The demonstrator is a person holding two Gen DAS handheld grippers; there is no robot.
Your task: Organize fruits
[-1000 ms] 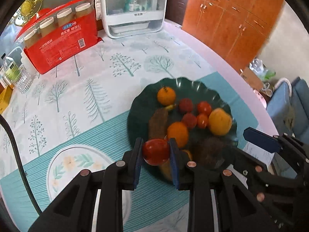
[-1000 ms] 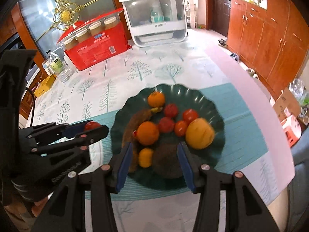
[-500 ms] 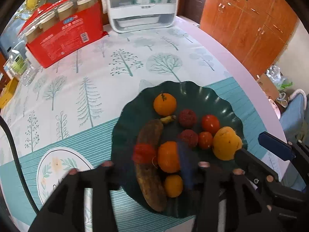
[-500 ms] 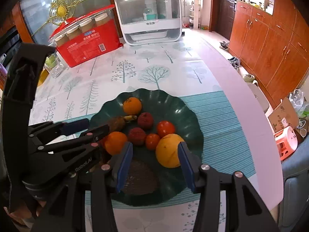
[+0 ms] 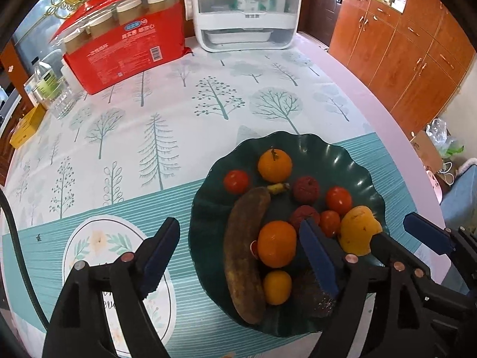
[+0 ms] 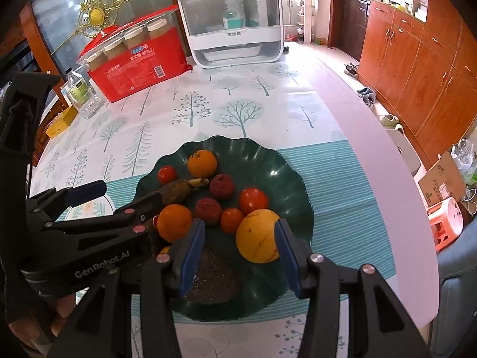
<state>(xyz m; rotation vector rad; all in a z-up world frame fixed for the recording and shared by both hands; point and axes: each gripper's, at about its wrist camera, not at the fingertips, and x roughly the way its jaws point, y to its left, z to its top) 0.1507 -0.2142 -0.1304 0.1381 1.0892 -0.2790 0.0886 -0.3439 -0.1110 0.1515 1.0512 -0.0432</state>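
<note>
My left gripper (image 5: 238,253) hangs with jaws spread wide, holding nothing, above the near edge of the scalloped dark green plate (image 5: 354,155). On the plate I note a browned banana (image 5: 244,250), three oranges, small red tomatoes and a large yellow fruit (image 5: 357,229).

We've got our left gripper (image 5: 240,252) spread wide, nothing between its jaws, angled down. Our right gripper (image 6: 238,246) is open too, empty, just beside the left, both reaching forward side by side.
</note>
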